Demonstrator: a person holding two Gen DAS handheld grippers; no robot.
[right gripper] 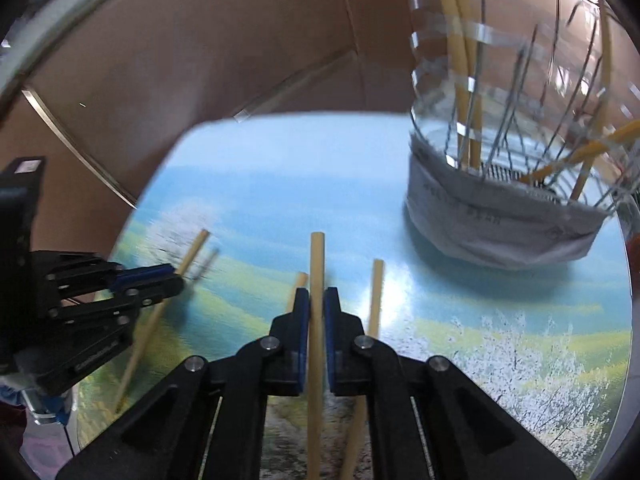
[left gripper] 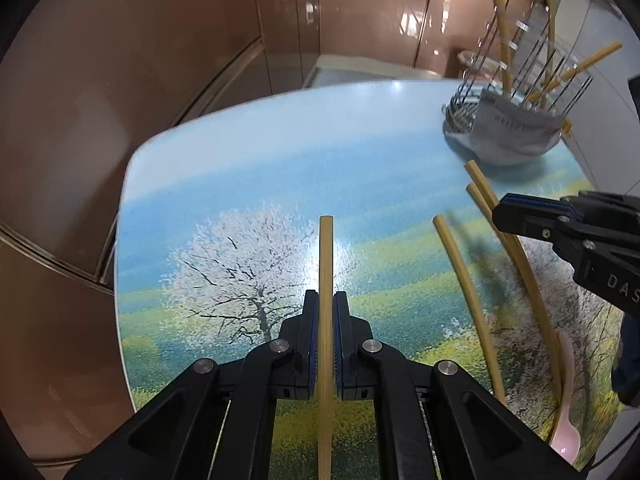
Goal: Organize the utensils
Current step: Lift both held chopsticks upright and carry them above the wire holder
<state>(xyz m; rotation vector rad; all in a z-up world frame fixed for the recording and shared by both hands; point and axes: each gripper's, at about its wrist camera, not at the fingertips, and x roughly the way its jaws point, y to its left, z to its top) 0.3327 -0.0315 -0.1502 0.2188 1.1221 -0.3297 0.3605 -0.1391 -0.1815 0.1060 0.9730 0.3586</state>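
Rounded table top printed with blossoming tree, blue sky and green meadow, glare patch near centre, glossy brown wall panels from nine to twelve o'clock, bright reflections toward one o'clock

Landscape-printed table bears loose chopsticks, wire holder, perhaps a pink spoon.
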